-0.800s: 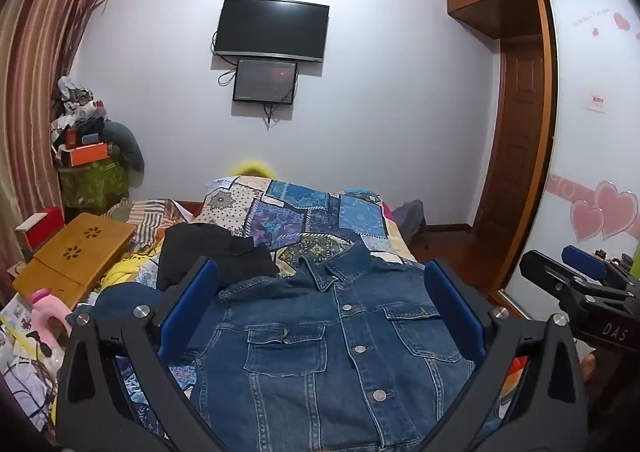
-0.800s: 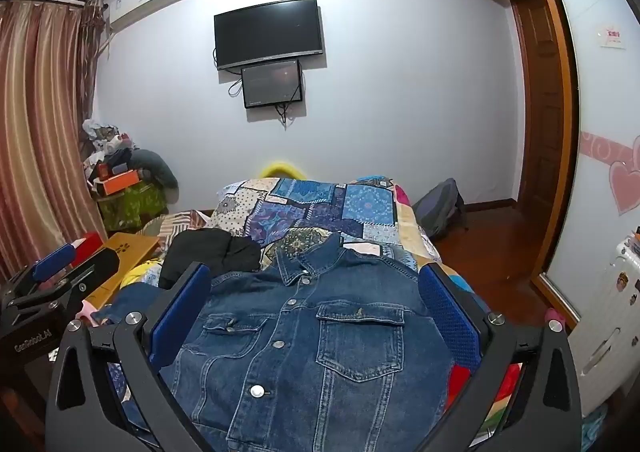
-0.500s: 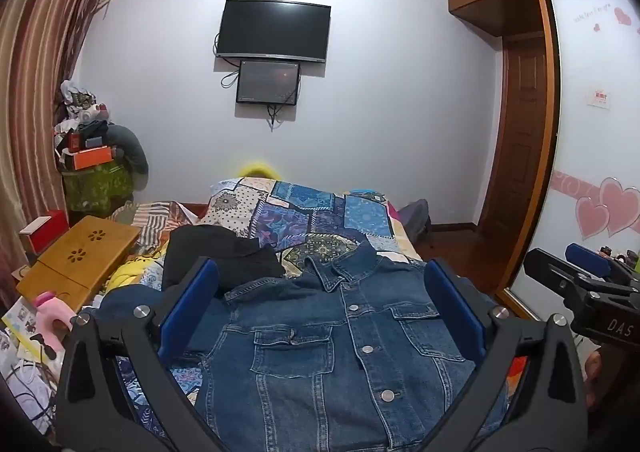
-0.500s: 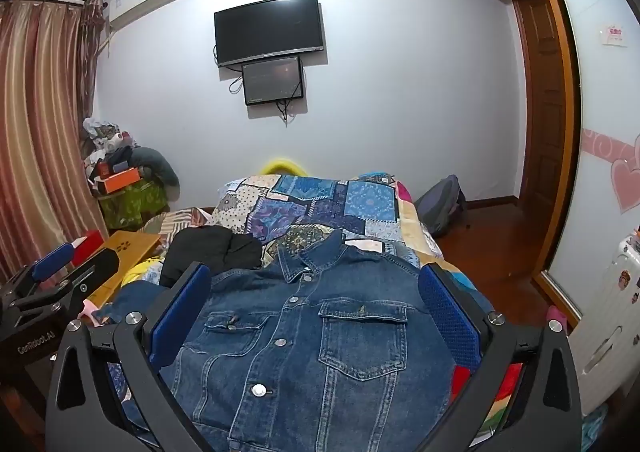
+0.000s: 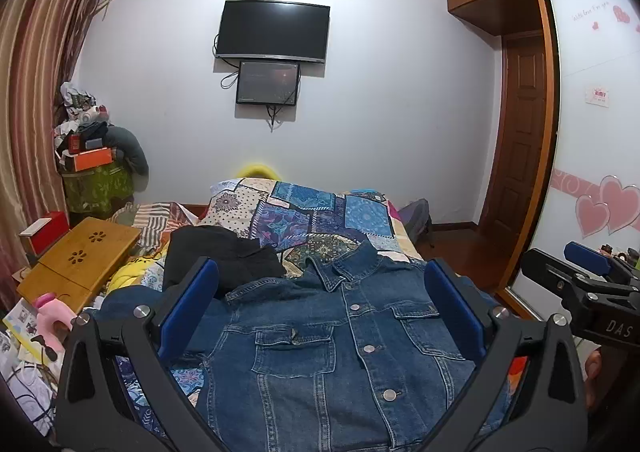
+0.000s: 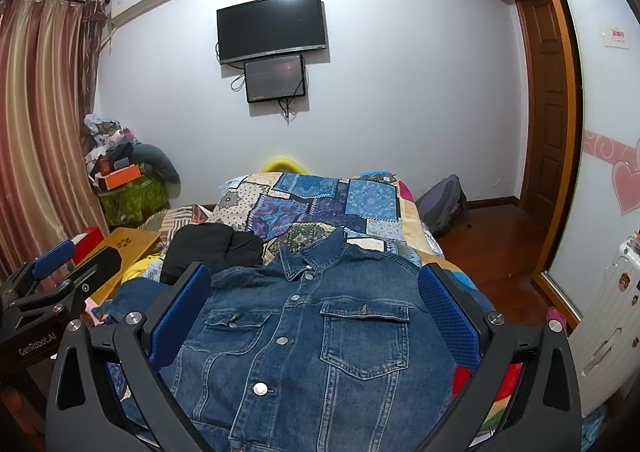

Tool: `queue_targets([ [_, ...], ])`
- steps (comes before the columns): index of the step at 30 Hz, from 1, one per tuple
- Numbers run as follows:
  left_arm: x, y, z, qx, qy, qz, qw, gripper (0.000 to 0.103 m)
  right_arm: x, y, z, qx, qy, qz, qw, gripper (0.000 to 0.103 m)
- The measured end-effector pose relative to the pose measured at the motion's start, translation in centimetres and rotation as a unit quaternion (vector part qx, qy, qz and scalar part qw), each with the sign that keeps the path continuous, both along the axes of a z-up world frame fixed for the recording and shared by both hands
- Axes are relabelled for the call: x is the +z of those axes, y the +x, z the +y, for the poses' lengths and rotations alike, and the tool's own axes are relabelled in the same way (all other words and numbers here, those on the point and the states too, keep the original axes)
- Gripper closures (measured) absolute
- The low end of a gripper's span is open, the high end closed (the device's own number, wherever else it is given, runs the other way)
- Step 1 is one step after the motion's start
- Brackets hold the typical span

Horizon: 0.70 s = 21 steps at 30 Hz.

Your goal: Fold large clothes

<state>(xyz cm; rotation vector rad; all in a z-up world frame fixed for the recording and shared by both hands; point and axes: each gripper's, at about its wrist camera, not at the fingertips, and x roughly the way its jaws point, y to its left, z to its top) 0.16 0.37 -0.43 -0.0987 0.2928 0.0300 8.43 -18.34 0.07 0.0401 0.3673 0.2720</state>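
Note:
A blue denim jacket (image 5: 320, 336) lies front up and buttoned on the bed, collar toward the far wall; it also shows in the right wrist view (image 6: 316, 336). Its left sleeve (image 5: 132, 304) lies out to the left. My left gripper (image 5: 320, 304) is open and empty, held above the jacket's near part. My right gripper (image 6: 316, 304) is open and empty, also above the jacket. Each gripper shows at the edge of the other's view: the right one (image 5: 588, 276) and the left one (image 6: 56, 272).
A black garment (image 5: 216, 256) lies on the patchwork quilt (image 5: 312, 211) beyond the jacket's left shoulder. A wooden lap table (image 5: 80, 264) and clutter sit left of the bed. A backpack (image 6: 444, 203) stands on the wooden floor at right, near a wardrobe (image 5: 592, 131).
Both views have tilted slightly; the jacket sits a little higher in frame. The jacket has not moved and both grippers stay open.

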Motion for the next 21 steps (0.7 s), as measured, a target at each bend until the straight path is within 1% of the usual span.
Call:
queue_targets([
  [21,-0.18,0.12,-0.12,0.0,0.001,-0.001,1.0,0.0,-0.21,0.07,0.35,0.001,-0.003,0.0,1.0,0.0],
])
